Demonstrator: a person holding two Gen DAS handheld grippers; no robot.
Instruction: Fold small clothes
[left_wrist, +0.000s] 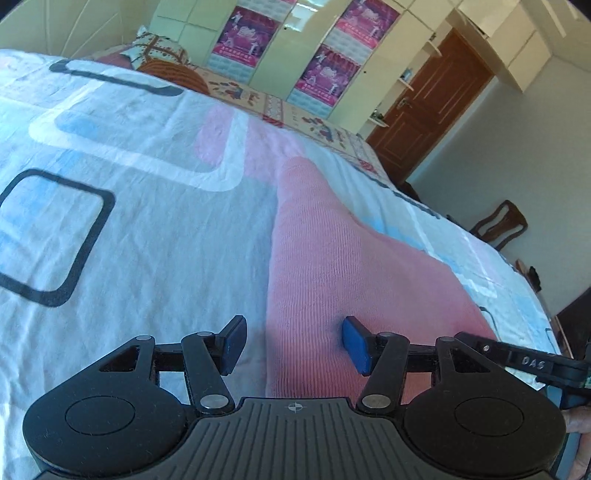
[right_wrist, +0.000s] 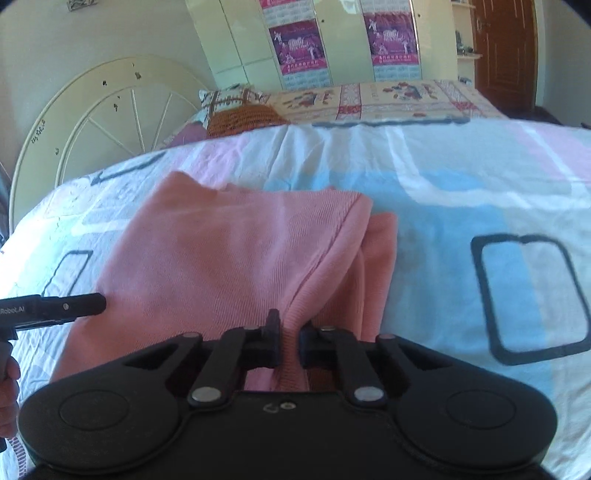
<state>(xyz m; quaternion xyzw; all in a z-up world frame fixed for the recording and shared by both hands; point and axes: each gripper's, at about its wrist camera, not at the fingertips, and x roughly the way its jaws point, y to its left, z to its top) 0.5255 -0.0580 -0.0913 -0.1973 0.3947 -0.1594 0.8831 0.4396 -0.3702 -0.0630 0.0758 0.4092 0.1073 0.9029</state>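
Pink garment (right_wrist: 229, 251) lies lengthwise away; right gripper (right_wrist: 290, 341) pinches it, left gripper (left_wrist: 291, 345) gapes

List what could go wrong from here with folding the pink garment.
1. The right gripper pinches only a thin ridge of the pink garment; it could slip out when pulled.
2. The left gripper is open over the garment's edge; unpinned, the cloth may drag across the bedsheet and bunch up.
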